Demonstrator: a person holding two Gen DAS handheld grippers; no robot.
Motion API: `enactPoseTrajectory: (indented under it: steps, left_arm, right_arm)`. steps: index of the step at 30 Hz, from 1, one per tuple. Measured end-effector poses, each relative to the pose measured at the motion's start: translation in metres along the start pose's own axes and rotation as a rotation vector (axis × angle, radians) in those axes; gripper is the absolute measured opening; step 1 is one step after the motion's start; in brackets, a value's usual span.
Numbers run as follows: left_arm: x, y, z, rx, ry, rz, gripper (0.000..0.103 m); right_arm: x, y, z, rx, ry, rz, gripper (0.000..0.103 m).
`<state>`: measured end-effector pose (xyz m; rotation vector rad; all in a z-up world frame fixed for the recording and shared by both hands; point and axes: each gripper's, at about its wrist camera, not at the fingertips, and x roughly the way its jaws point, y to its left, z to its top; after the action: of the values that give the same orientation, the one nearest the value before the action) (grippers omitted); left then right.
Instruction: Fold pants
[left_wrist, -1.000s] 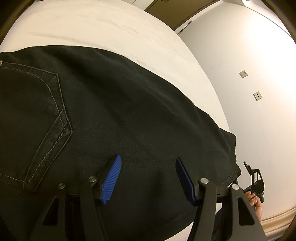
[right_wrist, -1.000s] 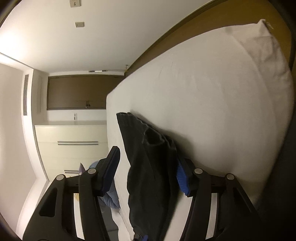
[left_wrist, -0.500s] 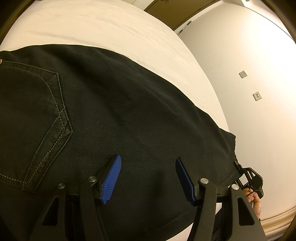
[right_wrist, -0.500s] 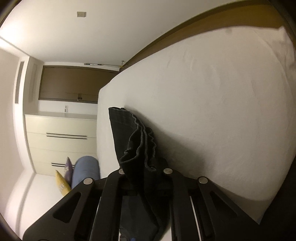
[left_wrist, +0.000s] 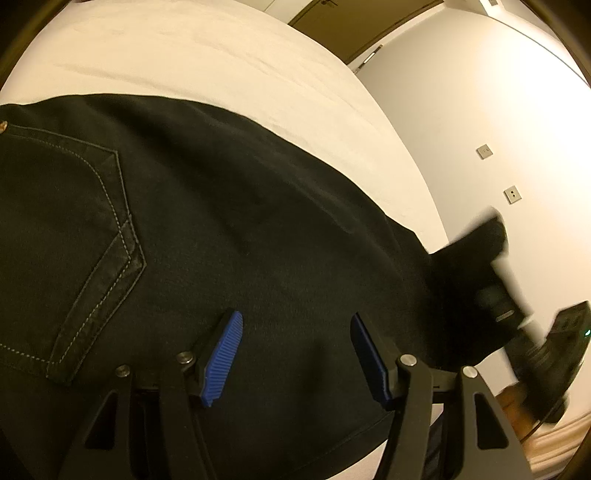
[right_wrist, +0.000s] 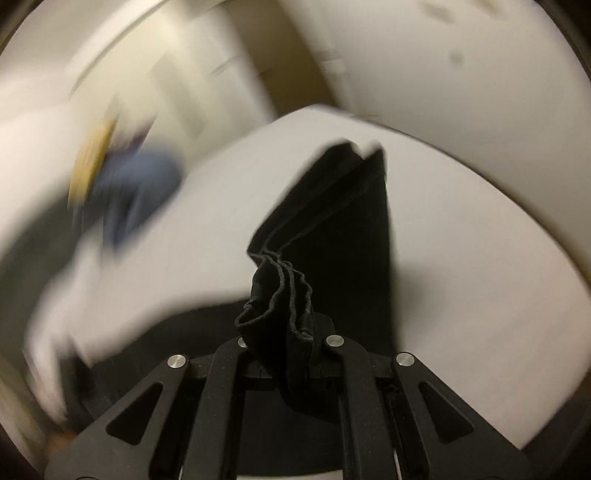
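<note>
Since a second ago my right gripper (right_wrist: 282, 349) has risen off the bed's edge and rolled, its jaws have just been closing, and the hem it straddled now sits bunched between them, lifted clear of the sheet.

Taking the bed (left_wrist: 229, 59) as my landmark: its white sheet fills both views, and the black pants (left_wrist: 240, 229) lie flat across its near side, covering most of the left wrist view. From the right wrist camera I see the leg end of the pants (right_wrist: 332, 229) rising off the bed toward my gripper as a tall, layered fold, and the room beyond the bed is smeared with blur. On the pants' left part, a back pocket (left_wrist: 62, 240) with pale stitching lies face up on the bed. Over the bed's right edge, I see the right gripper (left_wrist: 532, 332) as a blurred dark shape with cloth trailing from it.

My left gripper (left_wrist: 295, 354) hovers just over the pants on the bed's near side, its blue fingers (left_wrist: 223, 358) spread apart with nothing pinched. My right fingers are pressed together, pinching the gathered hem.
</note>
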<state>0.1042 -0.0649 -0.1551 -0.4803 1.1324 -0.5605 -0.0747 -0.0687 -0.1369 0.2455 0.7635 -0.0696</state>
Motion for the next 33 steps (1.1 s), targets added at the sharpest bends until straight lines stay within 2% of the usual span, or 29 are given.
enactPoseTrajectory:
  steps: [1,3,5,7,12,17,25,27,28,29,30,31,32,33]
  left_arm:
    - [0.000,-0.001,0.001,-0.008,0.001,0.000,0.069]
    - [-0.002,-0.004,0.004,-0.028,0.004,-0.016,0.079]
    - [-0.005,-0.010,0.006,-0.036,0.002,-0.024,0.095]
    - [-0.004,-0.014,0.008,-0.043,-0.002,-0.050,0.102]
    - [0.019,-0.028,0.018,-0.087,0.063,-0.097,0.102]
    - [0.040,-0.044,0.036,-0.103,0.127,-0.150,0.102]
    - [0.063,-0.060,0.056,-0.027,0.199,-0.093,0.101]
    - [0.065,-0.062,0.059,0.001,0.218,-0.084,0.097]
    - [0.065,-0.063,0.061,0.013,0.229,-0.082,0.086]
    - [0.066,-0.063,0.063,0.025,0.244,-0.083,0.070]
    - [0.067,-0.063,0.064,0.035,0.270,-0.081,0.060]
    - [0.068,-0.061,0.065,0.040,0.293,-0.078,0.037]
    - [0.067,-0.058,0.066,0.052,0.316,-0.063,0.022]
    - [0.066,-0.058,0.068,0.063,0.322,-0.053,0.019]
  right_arm:
    - [0.025,0.011,-0.013,-0.041,0.087,-0.006,0.007]
    - [0.059,0.017,-0.034,-0.040,0.189,-0.032,0.007]
    - [0.066,0.016,-0.038,-0.038,0.160,-0.041,0.007]
    - [0.064,0.015,-0.037,-0.049,0.152,-0.039,0.007]
    - [0.043,0.027,-0.040,-0.093,0.094,-0.058,0.007]
    - [0.002,0.059,-0.053,-0.250,0.046,-0.118,0.007]
    - [-0.008,0.074,-0.056,-0.353,0.020,-0.166,0.007]
    - [-0.011,0.078,-0.061,-0.371,0.014,-0.168,0.007]
    - [-0.013,0.082,-0.063,-0.384,0.009,-0.168,0.007]
    - [-0.014,0.084,-0.065,-0.393,0.006,-0.168,0.007]
    - [-0.015,0.089,-0.067,-0.410,0.001,-0.166,0.007]
    - [-0.016,0.093,-0.068,-0.423,-0.001,-0.162,0.007]
    - [-0.017,0.097,-0.070,-0.430,-0.003,-0.159,0.007]
    - [-0.018,0.101,-0.071,-0.443,-0.008,-0.156,0.007]
